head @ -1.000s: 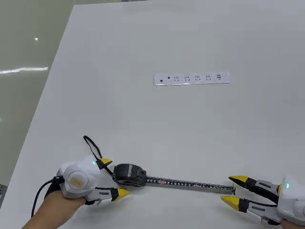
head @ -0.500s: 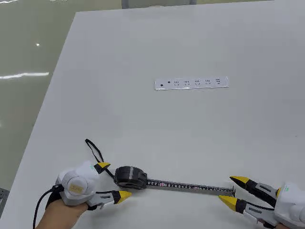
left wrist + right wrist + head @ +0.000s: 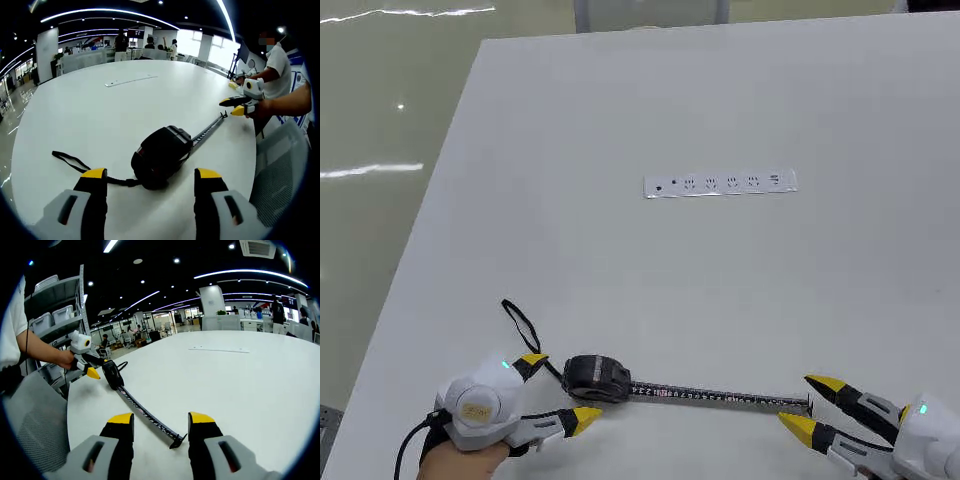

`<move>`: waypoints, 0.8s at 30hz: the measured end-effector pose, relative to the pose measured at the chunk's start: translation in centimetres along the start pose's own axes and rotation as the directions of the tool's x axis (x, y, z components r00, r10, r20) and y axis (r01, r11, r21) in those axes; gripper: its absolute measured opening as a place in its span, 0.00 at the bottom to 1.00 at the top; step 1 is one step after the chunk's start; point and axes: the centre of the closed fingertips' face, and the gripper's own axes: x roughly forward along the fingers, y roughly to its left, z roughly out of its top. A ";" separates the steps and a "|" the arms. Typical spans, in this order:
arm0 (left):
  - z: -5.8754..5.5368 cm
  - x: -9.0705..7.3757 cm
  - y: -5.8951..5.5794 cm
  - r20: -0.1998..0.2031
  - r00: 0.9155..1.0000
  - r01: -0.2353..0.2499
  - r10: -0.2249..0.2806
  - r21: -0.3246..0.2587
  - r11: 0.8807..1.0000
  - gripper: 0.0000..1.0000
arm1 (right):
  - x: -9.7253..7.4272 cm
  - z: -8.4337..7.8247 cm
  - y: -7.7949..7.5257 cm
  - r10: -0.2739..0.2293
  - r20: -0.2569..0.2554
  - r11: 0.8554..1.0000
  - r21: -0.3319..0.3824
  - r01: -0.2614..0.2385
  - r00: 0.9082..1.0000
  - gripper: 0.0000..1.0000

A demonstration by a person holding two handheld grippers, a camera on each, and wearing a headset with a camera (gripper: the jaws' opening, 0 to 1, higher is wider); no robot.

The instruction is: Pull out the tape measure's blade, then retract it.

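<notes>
The black tape measure (image 3: 595, 378) lies on the white table (image 3: 700, 270), its blade (image 3: 720, 396) drawn out to the right. My left gripper (image 3: 558, 387) stands open just left of the case (image 3: 161, 155), jaws to either side and not clamped. A black wrist strap (image 3: 70, 161) trails from the case. My right gripper (image 3: 810, 405) is open at the blade's hook end (image 3: 176, 442), which lies on the table between the fingertips. The blade (image 3: 145, 415) runs from there back to the case (image 3: 112, 375) and the left gripper (image 3: 90, 367).
A white power strip (image 3: 720, 184) lies flat further back on the table. The table's left edge (image 3: 415, 260) drops to a shiny floor. People and shelving stand in the room beyond the table.
The head camera has tilted, sliding the whole picture down a little. The tape measure, its blade and both open grippers keep about the same places relative to each other.
</notes>
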 end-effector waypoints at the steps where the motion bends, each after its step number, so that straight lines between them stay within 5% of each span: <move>1: 0.0 -0.1 0.0 0.004 1.000 -0.002 0.002 -0.004 1.000 0.69 | 0.0 0.0 0.0 -0.001 0.001 1.000 0.000 0.001 1.000 0.43; 15: 0.0 -1.6 0.5 0.043 0.993 -0.103 0.106 -0.072 0.992 0.77 | -1.0 0.5 0.3 -0.063 0.024 0.998 0.031 0.062 0.998 0.46; 24: -0.7 -2.9 0.3 0.061 0.990 -0.122 0.130 -0.125 0.985 0.78 | -2.0 0.5 0.7 -0.100 0.028 0.994 0.050 0.099 0.995 0.49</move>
